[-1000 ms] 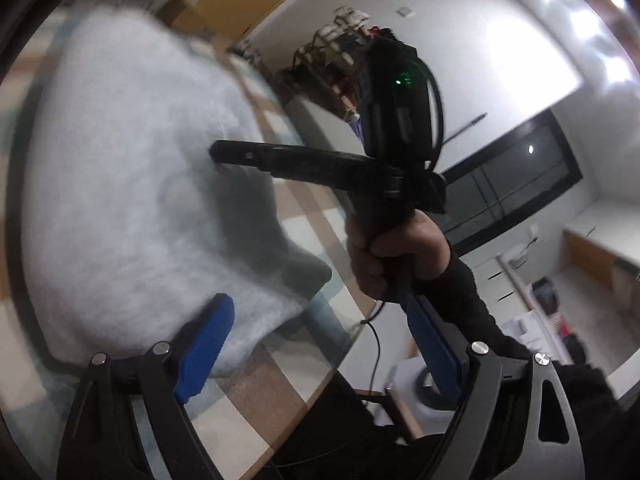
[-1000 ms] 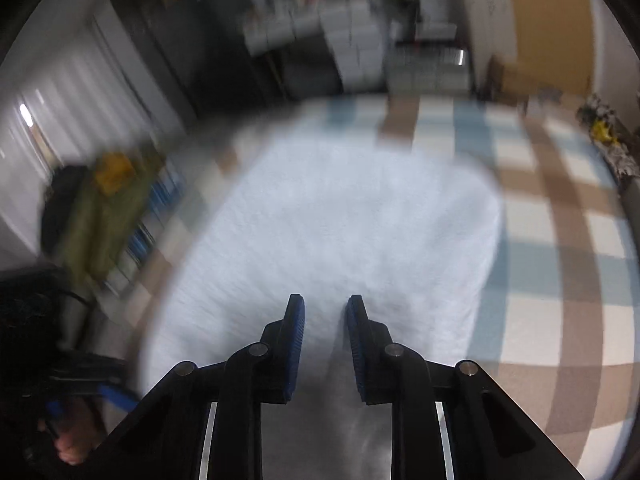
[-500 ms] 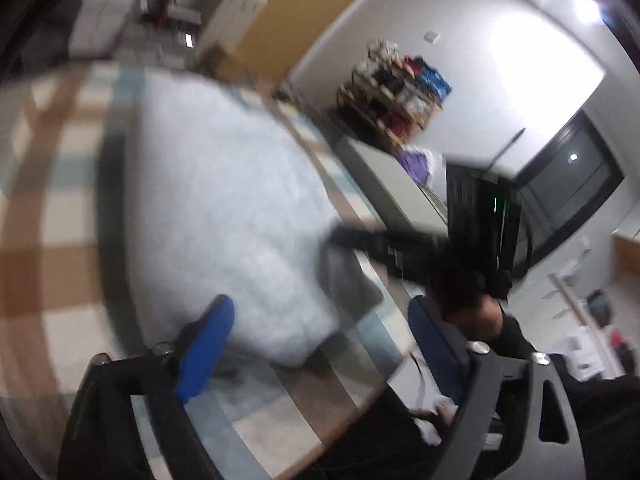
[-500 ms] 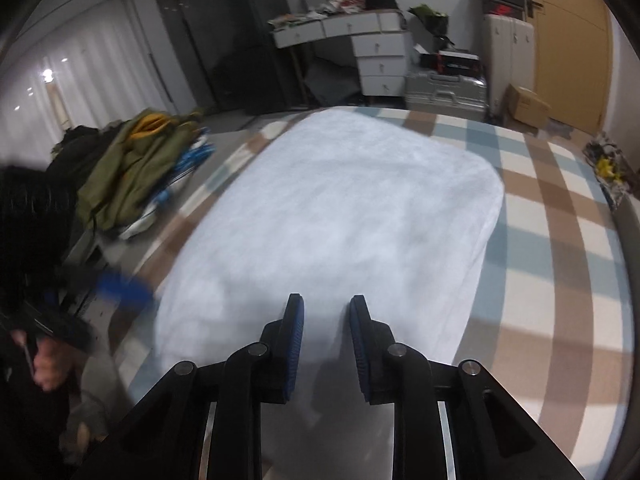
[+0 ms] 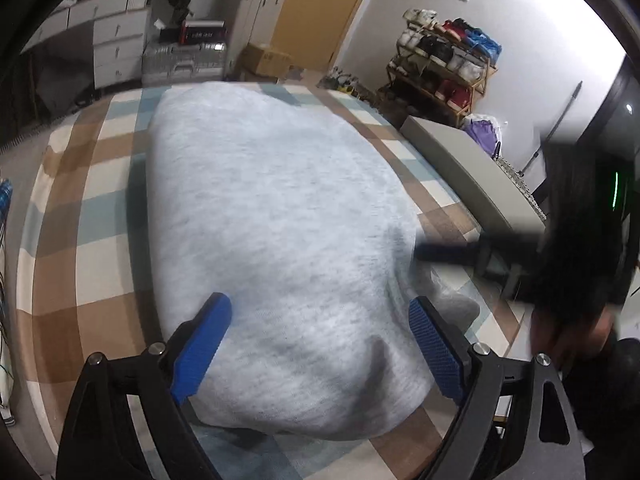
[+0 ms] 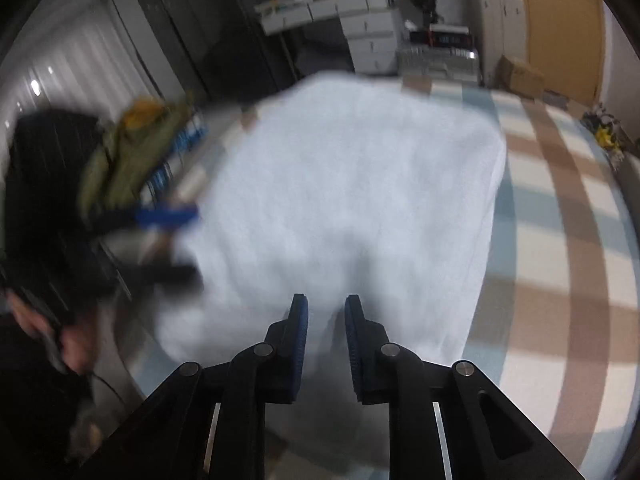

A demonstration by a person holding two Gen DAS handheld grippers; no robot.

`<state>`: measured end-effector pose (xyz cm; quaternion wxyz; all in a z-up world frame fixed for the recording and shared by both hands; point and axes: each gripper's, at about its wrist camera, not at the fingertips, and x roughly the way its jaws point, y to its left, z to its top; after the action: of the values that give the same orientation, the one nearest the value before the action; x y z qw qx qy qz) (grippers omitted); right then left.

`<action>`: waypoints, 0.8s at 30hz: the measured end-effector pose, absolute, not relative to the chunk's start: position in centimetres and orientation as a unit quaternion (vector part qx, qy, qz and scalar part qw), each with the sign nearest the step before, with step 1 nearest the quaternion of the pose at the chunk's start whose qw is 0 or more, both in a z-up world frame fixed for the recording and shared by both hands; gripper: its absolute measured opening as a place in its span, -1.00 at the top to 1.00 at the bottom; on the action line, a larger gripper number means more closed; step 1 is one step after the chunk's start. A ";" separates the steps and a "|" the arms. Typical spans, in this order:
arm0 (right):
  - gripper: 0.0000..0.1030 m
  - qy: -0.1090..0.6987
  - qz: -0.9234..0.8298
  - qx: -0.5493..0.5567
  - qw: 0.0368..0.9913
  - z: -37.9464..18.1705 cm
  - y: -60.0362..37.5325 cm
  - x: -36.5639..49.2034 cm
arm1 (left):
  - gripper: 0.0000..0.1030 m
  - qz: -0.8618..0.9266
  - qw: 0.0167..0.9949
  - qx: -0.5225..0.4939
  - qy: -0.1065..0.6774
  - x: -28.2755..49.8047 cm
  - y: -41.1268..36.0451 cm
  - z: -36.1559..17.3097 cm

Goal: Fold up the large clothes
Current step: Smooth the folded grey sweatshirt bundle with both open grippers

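A large light grey garment [image 5: 280, 220] lies folded into a broad pad on a checked cloth [image 5: 92, 248]. My left gripper [image 5: 318, 304] hangs open and wide over its near end, with the pads apart from the fabric. The right wrist view shows the same garment [image 6: 360, 180]. There my right gripper [image 6: 326, 302] points down at its near edge with a narrow gap, and its jaws are closing. Grey cloth shows through the gap, and I see no pinch. One right finger [image 5: 448, 250] reaches the garment's right edge. The left gripper [image 6: 176, 244] is a blur at the left.
Olive and yellow clothes [image 6: 128, 160] are piled beyond the cloth's left edge. A grey bench [image 5: 460, 160] runs along the right side, with a shoe rack [image 5: 444, 64] behind it. White drawers [image 5: 116, 44] and a cardboard box [image 5: 266, 58] stand at the far end. A hand [image 5: 572, 332] holds the right gripper.
The left view has swung from the right gripper and wall onto the garment, which now sits between its fingers. The right gripper has shifted sideways along the near edge. The left gripper has moved closer to the garment.
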<state>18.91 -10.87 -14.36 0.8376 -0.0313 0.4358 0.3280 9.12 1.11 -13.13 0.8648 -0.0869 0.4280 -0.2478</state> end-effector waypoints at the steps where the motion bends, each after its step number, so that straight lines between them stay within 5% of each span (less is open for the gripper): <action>1: 0.60 0.422 0.332 -0.029 0.843 -12.7 -10.8 20.1 | -0.68 -0.248 0.866 -0.089 0.424 8.6 1.5 -13.2; 8: 0.60 0.429 0.345 -0.074 0.832 -7.6 -1.2 32.3 | -0.75 -0.238 0.879 -0.064 0.409 7.8 0.8 -12.7; 14: 0.69 0.571 0.314 -0.134 0.746 -16.3 7.3 40.1 | -0.77 -0.211 0.891 -0.023 0.402 7.5 0.1 -13.2; 19: 0.69 0.575 0.293 -0.147 0.750 -17.7 6.8 40.7 | -0.90 -0.236 0.885 -0.034 0.399 7.5 0.6 -13.2; 24: 0.60 0.521 0.319 -0.122 0.782 -11.6 1.2 35.8 | -0.90 -0.240 0.886 -0.042 0.394 7.6 1.0 -13.0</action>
<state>35.75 1.22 -11.64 0.7820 -0.1218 0.5214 0.3190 7.57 0.96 -12.96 0.8863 -0.0422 0.3941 -0.2396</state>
